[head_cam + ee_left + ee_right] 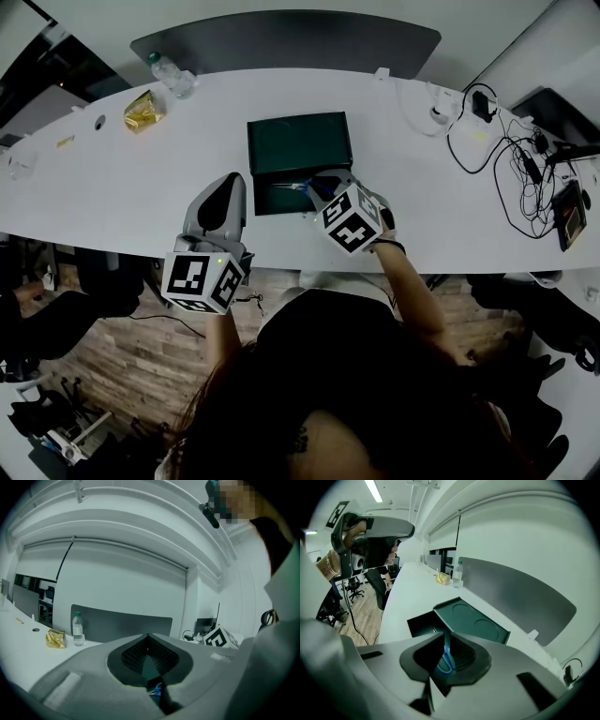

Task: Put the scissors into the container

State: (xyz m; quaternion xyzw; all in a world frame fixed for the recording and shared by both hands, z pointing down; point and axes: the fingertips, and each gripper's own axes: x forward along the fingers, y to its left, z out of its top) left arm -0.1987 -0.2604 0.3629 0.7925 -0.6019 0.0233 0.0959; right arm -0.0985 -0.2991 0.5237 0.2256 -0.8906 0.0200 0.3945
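Observation:
The dark green container stands at the middle of the white table, its lid [298, 142] lying open behind the box [272, 199]. The scissors [298, 186], with blue handles [445, 660], hang over the right part of the box with their blades pointing left. My right gripper [316, 191] is shut on the blue handles, which sit between its jaws in the right gripper view [444, 637]. My left gripper [228, 181] rests just left of the box, its jaws shut and nothing in them [148, 637]. Through the gap below its tips a bit of the blue scissors [156, 689] shows.
A water bottle [171, 75] and a yellow packet [142, 111] lie at the far left of the table. Cables and chargers [511, 159] spread over the right end. A dark panel [281, 37] runs behind the table. The near table edge [281, 264] is just below both grippers.

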